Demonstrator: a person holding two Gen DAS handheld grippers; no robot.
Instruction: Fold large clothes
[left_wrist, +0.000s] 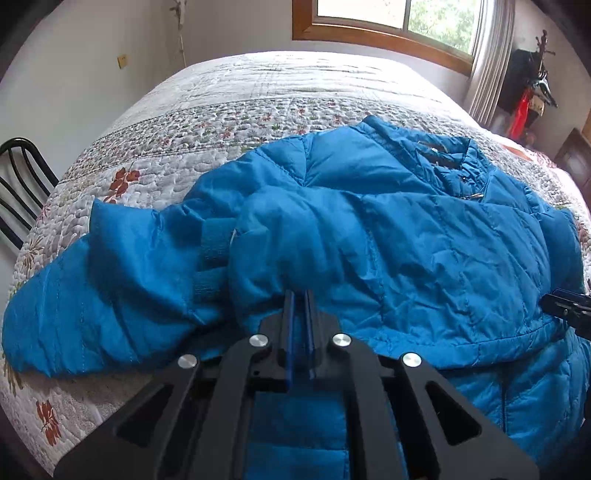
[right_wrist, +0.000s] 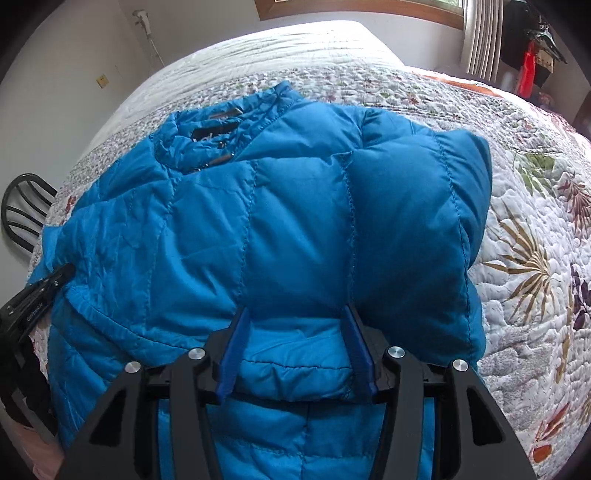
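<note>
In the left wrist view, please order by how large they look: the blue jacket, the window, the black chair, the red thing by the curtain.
1. Blue jacket, nearest the camera.
2. Window.
3. Black chair, partly cut off.
4. Red thing.

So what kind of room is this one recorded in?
A bedroom, most likely: a bed with a floral quilt, a wood-framed window with a curtain, and a blue puffer jacket spread on the bed.

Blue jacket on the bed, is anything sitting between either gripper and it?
Nothing visible. The left gripper is nearly shut right at the blue jacket, a fold of fabric at its tips. The right gripper stands partly open with the jacket's folded edge between its fingers. Only the quilt surrounds it.
</note>
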